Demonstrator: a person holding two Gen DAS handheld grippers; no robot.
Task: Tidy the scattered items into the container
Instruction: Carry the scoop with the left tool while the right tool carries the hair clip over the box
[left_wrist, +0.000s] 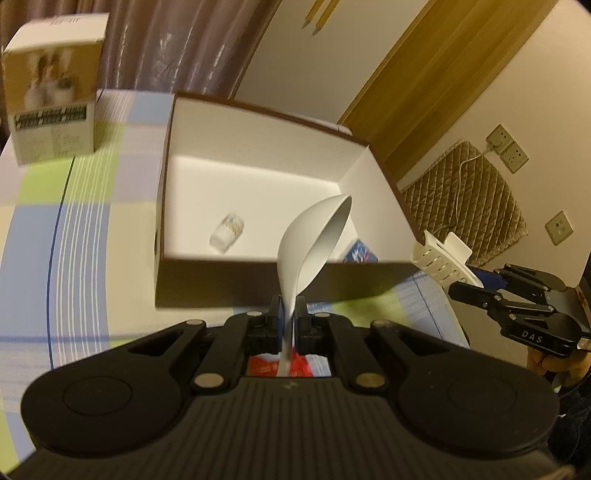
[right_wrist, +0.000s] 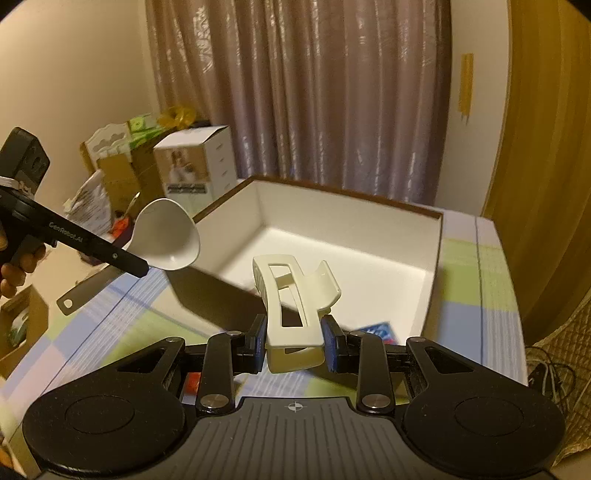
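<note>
The left claw (left_wrist: 286, 310) is clamped tight on the thin handle of a white soup spoon (left_wrist: 314, 240), bowl raised and tipped forward, poised just short of the near wall of the open cardboard box (left_wrist: 258, 284); held by the handle end, the bowl can probably clear that wall and drop inside. The right claw (right_wrist: 293, 338) stands part-way closed, its pads pressing both flanks of a cream hair claw clip (right_wrist: 291, 295), which juts forward over the box's near corner, likely for the same release. Inside the box, a small clear bottle (left_wrist: 226, 233) lies on its side near the front wall, and a blue packet (left_wrist: 360, 253) sits in the front corner toward the right claw. Behind the box, on the checked surface (left_wrist: 74, 229), stands a printed carton (left_wrist: 53, 99). A flat grey tool (right_wrist: 88, 290) lies outside the box, on the spoon's side.
</note>
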